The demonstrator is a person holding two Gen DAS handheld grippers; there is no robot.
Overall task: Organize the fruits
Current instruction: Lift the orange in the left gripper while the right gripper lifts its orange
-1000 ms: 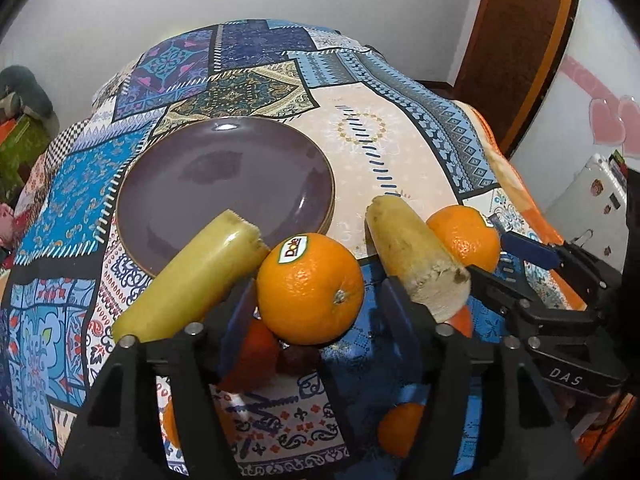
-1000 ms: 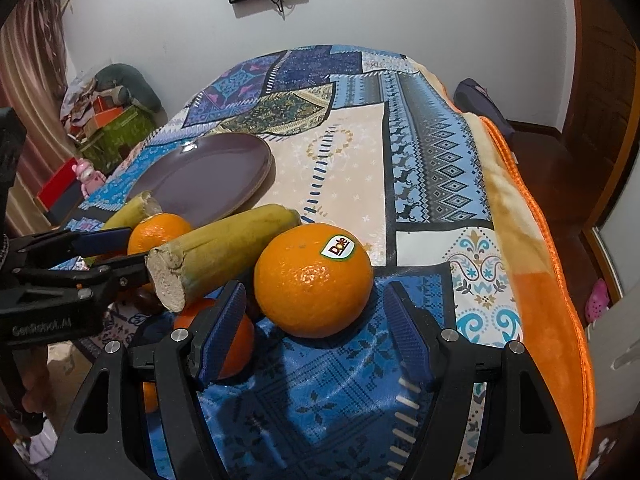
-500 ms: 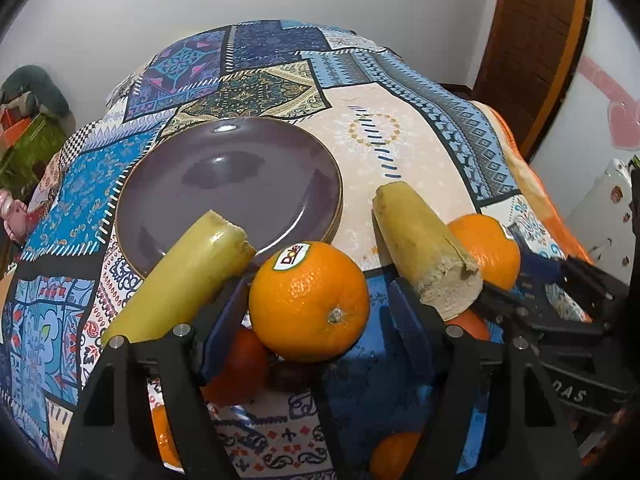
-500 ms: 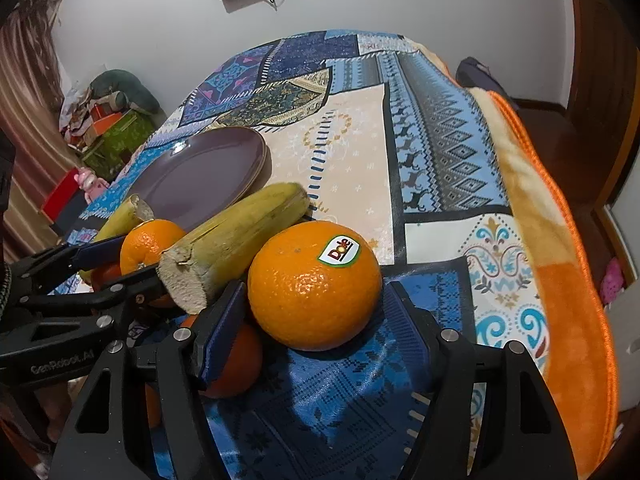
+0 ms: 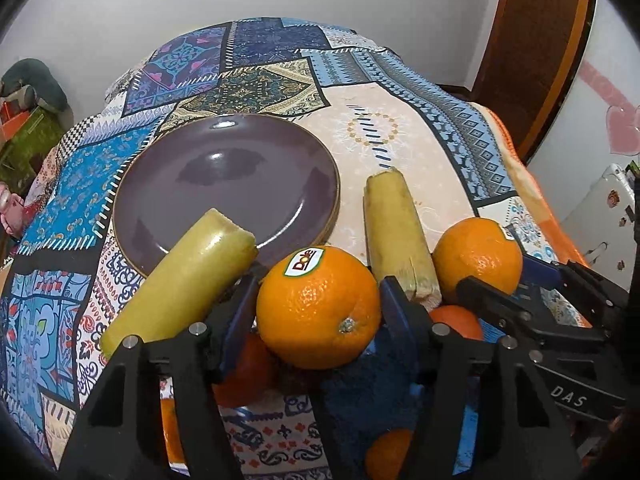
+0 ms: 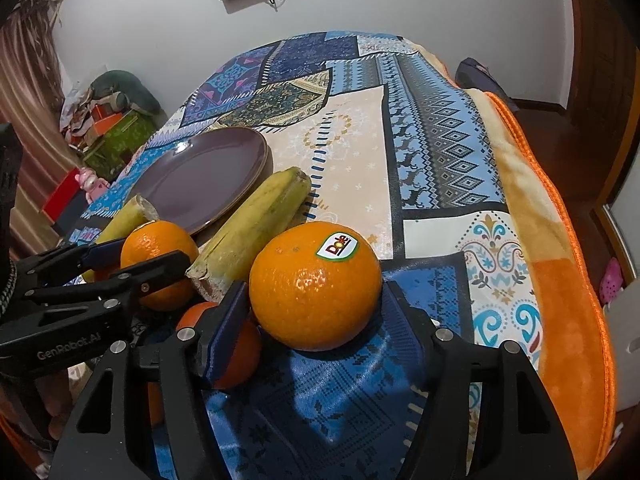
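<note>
My left claw (image 5: 316, 312) is closing round a stickered orange (image 5: 318, 306); pads look to touch its sides. A cut yellow banana piece (image 5: 180, 284) crowds at 10 o'clock, a second banana stub (image 5: 400, 236) at 1 o'clock. The dark purple round plate (image 5: 224, 184) at 11 o'clock lies bare, open to approach. My right claw (image 6: 316, 312), also closing, straddles another labelled orange (image 6: 314, 286). At 9 o'clock the left claw blocks. From 12 to 3 o'clock, open patterned blanket (image 6: 440, 152).
</note>
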